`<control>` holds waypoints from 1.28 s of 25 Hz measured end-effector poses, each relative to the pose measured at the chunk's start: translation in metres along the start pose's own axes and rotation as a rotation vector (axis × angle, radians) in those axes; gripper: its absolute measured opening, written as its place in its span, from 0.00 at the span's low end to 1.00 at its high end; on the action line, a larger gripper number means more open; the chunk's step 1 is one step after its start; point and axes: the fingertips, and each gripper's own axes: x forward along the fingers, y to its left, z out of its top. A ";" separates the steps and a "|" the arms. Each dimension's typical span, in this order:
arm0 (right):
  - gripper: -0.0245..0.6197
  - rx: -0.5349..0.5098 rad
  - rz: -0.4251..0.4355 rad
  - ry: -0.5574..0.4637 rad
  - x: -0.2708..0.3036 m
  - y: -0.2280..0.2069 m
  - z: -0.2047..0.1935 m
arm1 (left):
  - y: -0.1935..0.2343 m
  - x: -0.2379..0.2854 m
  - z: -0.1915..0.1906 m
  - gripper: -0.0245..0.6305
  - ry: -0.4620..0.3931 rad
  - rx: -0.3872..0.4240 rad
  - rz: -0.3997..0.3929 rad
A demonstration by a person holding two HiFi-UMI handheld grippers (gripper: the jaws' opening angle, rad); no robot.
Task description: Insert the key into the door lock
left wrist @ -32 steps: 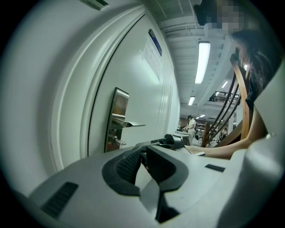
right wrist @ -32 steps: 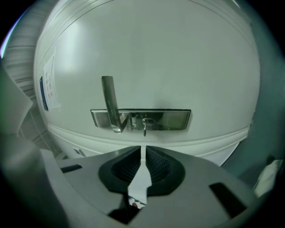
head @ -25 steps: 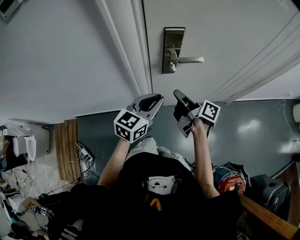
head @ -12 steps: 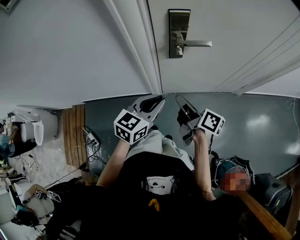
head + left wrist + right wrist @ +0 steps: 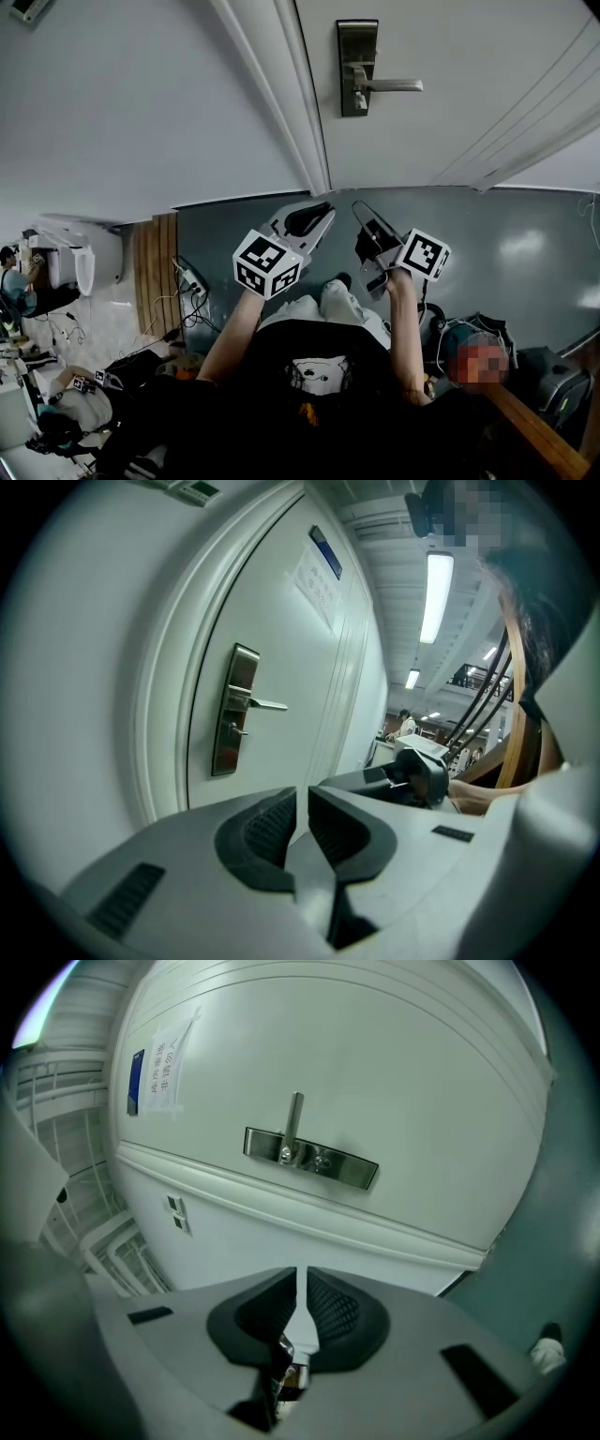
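While right gripper [image 5: 300, 1279] pinches flat key [image 5: 304, 1330], rectangular lock [image 5: 309, 1158] apart

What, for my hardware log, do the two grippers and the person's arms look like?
Both the left gripper and right gripper have light grey moulded bodies with black ribbed pads. Each carries a white cube printed with black square markers. The arms are bare below a black top with a small white print.
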 end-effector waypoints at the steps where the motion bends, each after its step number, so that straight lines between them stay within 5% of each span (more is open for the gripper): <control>1: 0.07 0.005 0.004 -0.001 0.001 0.002 -0.003 | -0.001 -0.002 0.001 0.11 -0.003 0.004 -0.003; 19: 0.07 -0.081 -0.017 -0.074 -0.055 0.064 -0.101 | -0.069 -0.118 -0.004 0.11 -0.104 0.068 -0.036; 32: 0.07 -0.185 -0.027 -0.117 -0.109 0.093 -0.153 | -0.112 -0.159 -0.037 0.11 -0.134 0.005 -0.094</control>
